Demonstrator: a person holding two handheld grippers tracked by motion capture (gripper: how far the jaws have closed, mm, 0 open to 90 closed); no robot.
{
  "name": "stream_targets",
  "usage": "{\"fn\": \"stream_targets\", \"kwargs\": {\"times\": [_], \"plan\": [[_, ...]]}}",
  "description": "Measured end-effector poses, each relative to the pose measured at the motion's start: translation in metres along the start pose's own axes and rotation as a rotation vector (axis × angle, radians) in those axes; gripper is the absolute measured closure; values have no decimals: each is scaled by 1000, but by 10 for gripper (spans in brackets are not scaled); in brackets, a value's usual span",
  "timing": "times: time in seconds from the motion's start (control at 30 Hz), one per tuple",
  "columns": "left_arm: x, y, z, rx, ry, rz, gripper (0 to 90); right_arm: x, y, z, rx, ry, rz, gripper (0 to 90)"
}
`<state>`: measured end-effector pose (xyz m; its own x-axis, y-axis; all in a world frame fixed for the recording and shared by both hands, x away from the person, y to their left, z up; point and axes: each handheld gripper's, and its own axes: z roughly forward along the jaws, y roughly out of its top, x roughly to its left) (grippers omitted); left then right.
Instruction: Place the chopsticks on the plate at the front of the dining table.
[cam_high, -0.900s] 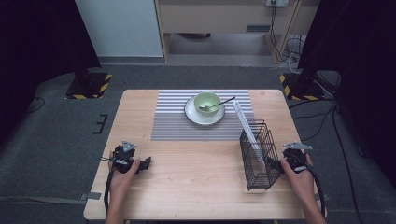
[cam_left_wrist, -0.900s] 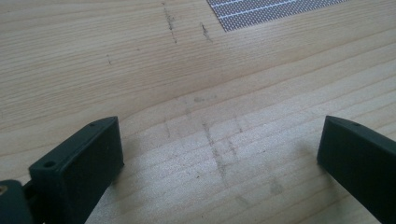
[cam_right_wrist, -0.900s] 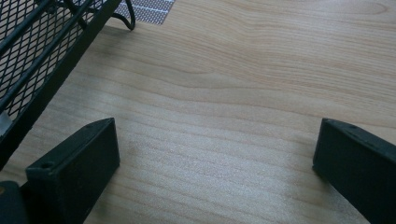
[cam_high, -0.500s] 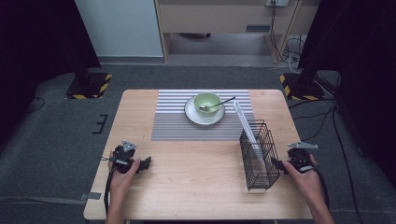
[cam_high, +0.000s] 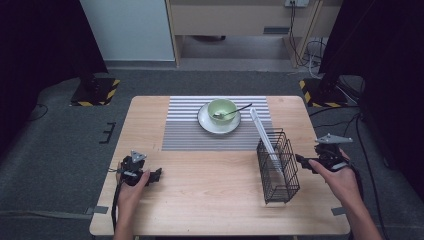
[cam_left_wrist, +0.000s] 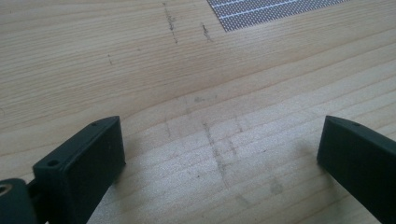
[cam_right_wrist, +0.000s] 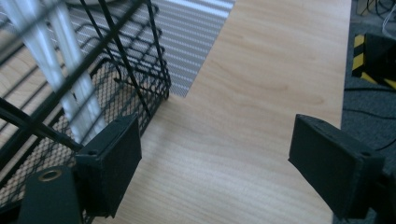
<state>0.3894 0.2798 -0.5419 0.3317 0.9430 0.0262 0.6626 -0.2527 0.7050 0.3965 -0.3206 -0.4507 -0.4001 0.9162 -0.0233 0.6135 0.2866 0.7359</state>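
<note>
The wooden worktop is carrying a striped mat at its far middle, and a black wire rack is standing on the person's right side with a long white strip leaning up out of it. On the mat a white plate is holding a green bowl with a spoon resting in it. The right gripper is hovering just beside the rack's outer wall with its jaws released and holding nothing, while the left gripper is resting well apart on bare wood, jaws spread wide and empty.
</note>
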Motion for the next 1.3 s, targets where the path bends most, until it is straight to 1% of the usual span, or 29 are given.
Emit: {"fn": "stream_targets", "kwargs": {"times": [0.03,0.07,0.1,0.13,0.17,0.23,0.27,0.43,0.47,0.5,0.53,0.57,0.67,0.9,1.07,1.3], "plan": [[0,0,0,0,0,0,0,1,8,-5,-3,4,-14,196],[0,0,0,0,0,0,0,1,8,-5,-3,4,-14,196],[0,0,0,0,0,0,0,1,17,-10,-11,9,-26,217],[0,0,0,0,0,0,0,1,17,-10,-11,9,-26,217],[0,0,0,0,0,0,0,2,27,-17,-24,19,-36,230],[0,0,0,0,0,0,0,4,36,-23,-35,28,-40,250],[0,0,0,0,0,0,0,4,36,-23,-35,28,-40,250],[0,0,0,0,0,0,0,10,56,-33,-54,36,-66,291],[0,0,0,0,0,0,0,10,56,-33,-54,36,-66,291],[0,0,0,0,0,0,0,12,63,-35,-55,39,-75,295],[0,0,0,0,0,0,0,12,63,-35,-55,39,-75,295],[0,0,0,0,0,0,0,13,68,-36,-57,40,-85,300],[0,0,0,0,0,0,0,16,76,-39,-70,50,-91,311],[0,0,0,0,0,0,0,24,87,-41,-81,72,-99,328],[0,0,0,0,0,-1,0,32,94,-39,-90,95,-102,346],[0,0,0,0,0,0,0,42,101,-35,-111,144,-107,423]]}}
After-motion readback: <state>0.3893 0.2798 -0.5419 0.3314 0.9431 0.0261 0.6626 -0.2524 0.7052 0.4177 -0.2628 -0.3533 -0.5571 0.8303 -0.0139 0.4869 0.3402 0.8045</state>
